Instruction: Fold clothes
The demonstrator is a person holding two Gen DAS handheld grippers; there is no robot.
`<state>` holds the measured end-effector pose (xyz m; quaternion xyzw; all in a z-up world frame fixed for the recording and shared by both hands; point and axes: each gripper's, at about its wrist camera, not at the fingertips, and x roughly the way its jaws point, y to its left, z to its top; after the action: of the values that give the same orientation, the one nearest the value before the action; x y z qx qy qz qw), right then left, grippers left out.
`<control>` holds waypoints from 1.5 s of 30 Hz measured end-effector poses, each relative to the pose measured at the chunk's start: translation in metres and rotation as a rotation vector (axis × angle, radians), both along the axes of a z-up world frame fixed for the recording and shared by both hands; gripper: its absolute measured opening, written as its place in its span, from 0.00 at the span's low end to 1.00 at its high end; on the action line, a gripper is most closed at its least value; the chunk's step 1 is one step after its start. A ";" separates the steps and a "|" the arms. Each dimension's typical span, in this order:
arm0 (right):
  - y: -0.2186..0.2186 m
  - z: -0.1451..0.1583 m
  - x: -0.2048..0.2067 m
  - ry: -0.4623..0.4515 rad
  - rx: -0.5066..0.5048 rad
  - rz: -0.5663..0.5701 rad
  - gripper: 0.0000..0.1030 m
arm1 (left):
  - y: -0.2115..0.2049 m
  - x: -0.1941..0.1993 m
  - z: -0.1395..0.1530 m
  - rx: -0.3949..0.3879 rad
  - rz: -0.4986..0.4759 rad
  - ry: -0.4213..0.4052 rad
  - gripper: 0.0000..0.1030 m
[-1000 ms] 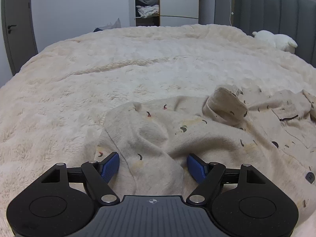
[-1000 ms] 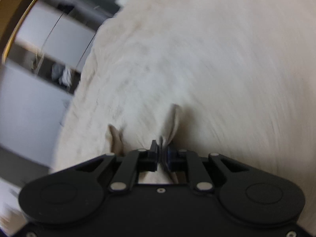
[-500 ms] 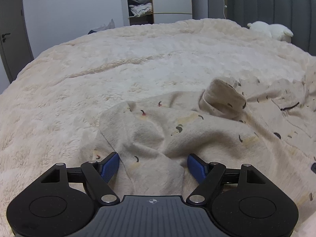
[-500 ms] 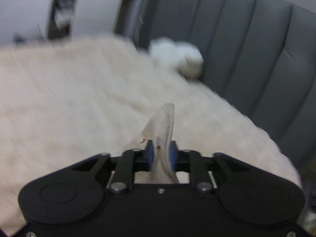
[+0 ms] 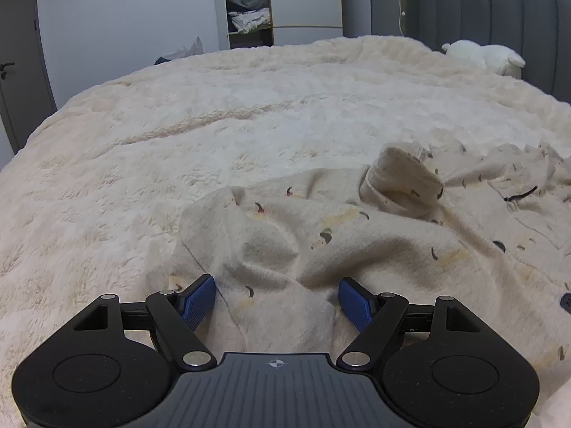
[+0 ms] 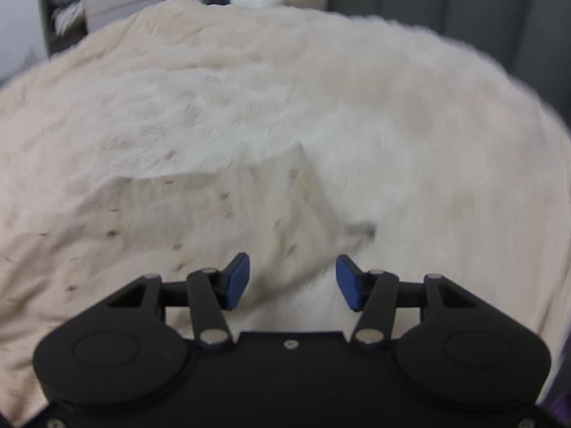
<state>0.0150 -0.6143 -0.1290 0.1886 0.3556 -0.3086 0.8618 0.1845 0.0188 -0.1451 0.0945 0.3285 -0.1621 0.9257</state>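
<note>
Beige printed flannel garment (image 5: 357, 249): rumpled, long axis running rightward from left gripper (image 5: 277, 297); both left and right gripper (image 6: 292, 280) fingers spread, directly over it.

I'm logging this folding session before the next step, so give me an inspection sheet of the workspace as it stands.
Surface: fluffy cream blanket covering the bed.
Job's things: printed beige garment, crumpled, not folded; one cuff turned up.
Clutter: white plush toy by the grey headboard.
Grippers: left tool open over the garment; right tool open, holding nothing.
Cables: thin cord hanging at the headboard's edge.
Surroundings: open shelf with stacked clothes; door at left.
</note>
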 end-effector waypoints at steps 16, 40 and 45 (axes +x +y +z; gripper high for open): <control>0.143 -0.010 -0.023 -0.236 0.107 0.192 0.62 | -0.063 0.066 0.076 -0.121 -0.258 0.137 0.68; 0.130 -0.021 -0.019 -0.303 0.152 0.171 0.62 | -0.105 0.272 0.126 0.042 0.305 -0.085 0.21; 0.134 -0.021 -0.014 -0.277 0.123 0.196 0.62 | -0.088 0.258 0.091 0.000 0.280 0.048 0.54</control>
<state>0.0013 -0.4803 -0.1504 0.2459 0.2684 -0.1718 0.9154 0.4424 -0.0692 -0.0544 0.0437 0.3607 -0.0335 0.9311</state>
